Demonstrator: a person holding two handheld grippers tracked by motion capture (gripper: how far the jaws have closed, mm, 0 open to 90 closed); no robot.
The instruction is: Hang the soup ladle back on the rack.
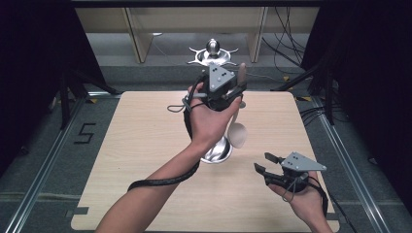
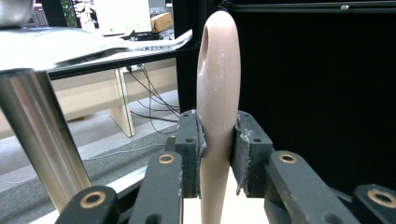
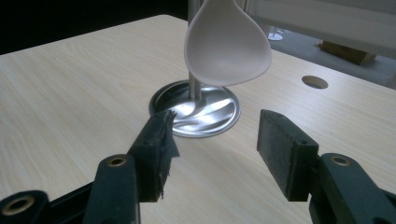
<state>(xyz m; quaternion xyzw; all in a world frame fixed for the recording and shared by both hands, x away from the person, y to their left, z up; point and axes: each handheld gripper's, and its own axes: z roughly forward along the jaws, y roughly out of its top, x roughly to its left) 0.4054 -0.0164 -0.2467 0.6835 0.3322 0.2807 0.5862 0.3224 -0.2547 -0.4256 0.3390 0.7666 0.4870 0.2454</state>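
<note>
The pale wooden bench [image 1: 145, 160] has rounded corners and sits over a grey floor, with a small round hole [image 3: 314, 82] in its top near the stand. On the bench stands a metal stand: a shiny round base [image 3: 205, 112] with an upright steel post [image 2: 44, 140] rising from its middle.

The left hand [image 1: 210, 121] is raised above the stand and holds the left claw [image 1: 232, 92] well off the bench. This claw is closed narrow on the handle of a pinkish-beige spoon [image 2: 217, 93]; in the left gripper view both pads press the handle from either side, and the looped handle end sticks up past them. The spoon hangs bowl down, its bowl [image 3: 227, 44] just above the base and close in front of the post, not touching the bench.

The right hand [image 1: 303, 199] rests low near the bench's near right corner, holding the right claw [image 1: 265, 162]. Its jaws stand wide apart with nothing between them, pointing toward the stand and spoon bowl.
</note>
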